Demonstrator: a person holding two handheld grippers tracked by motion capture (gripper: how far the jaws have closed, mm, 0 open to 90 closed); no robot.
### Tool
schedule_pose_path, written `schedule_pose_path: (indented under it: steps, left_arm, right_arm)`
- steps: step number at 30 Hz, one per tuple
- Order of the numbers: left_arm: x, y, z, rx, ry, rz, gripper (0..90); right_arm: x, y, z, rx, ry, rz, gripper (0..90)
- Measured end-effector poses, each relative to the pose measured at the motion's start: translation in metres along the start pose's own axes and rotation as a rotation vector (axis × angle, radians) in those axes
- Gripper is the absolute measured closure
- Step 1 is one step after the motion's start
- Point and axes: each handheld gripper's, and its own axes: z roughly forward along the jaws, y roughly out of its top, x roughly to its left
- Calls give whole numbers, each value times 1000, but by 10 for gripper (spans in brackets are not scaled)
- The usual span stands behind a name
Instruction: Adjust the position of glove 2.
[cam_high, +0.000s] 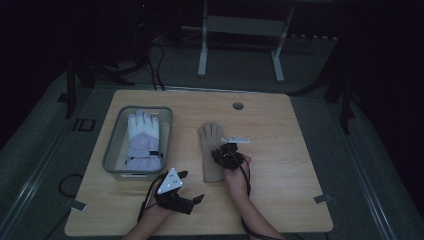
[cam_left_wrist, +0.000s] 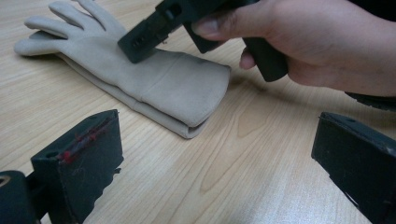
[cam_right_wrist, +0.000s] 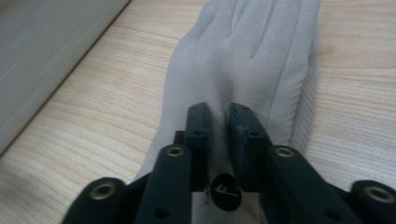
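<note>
Left of beige glove (cam_high: 211, 151), grey bin (cam_high: 114, 150)

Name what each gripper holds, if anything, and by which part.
The right gripper presses narrow jaws onto the beige glove's back; a pinch cannot be told. The left gripper holds nothing.

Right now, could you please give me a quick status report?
Left hand-held gripper open, idle. Right hand-held gripper down on beige glove, jaws narrowly apart. Nothing obstructing.
</note>
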Motion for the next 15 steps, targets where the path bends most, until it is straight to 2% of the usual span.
schedule_pose_path:
  steps: [4, 7, 9, 10, 11, 14, 15]
  left_arm:
    - [1, 1, 1, 8, 5, -20, 21]
    - [0, 3, 1, 21, 45, -3, 21]
    - [0, 4, 2, 31, 59, -2, 21]
    - [1, 5, 4, 36, 66, -2, 22]
    - [2, 5, 5, 49, 63, -7, 35]
    - [4, 8, 11, 80, 11, -40, 38]
    - [3, 11, 13, 104, 22, -37, 38]
  right_arm:
    - [1, 6, -11, -19, 18, -22, 627]
    - [-3, 11, -21, -40, 34, -56, 543]
    - [-8, 15, -26, -38, 56, -79, 527]
    - [-10, 17, -28, -37, 52, -82, 530]
    - [-13, 19, -29, -36, 54, -87, 519]
    - [-21, 25, -29, -39, 65, -120, 472]
    - [-23, 27, -28, -33, 62, -126, 470]
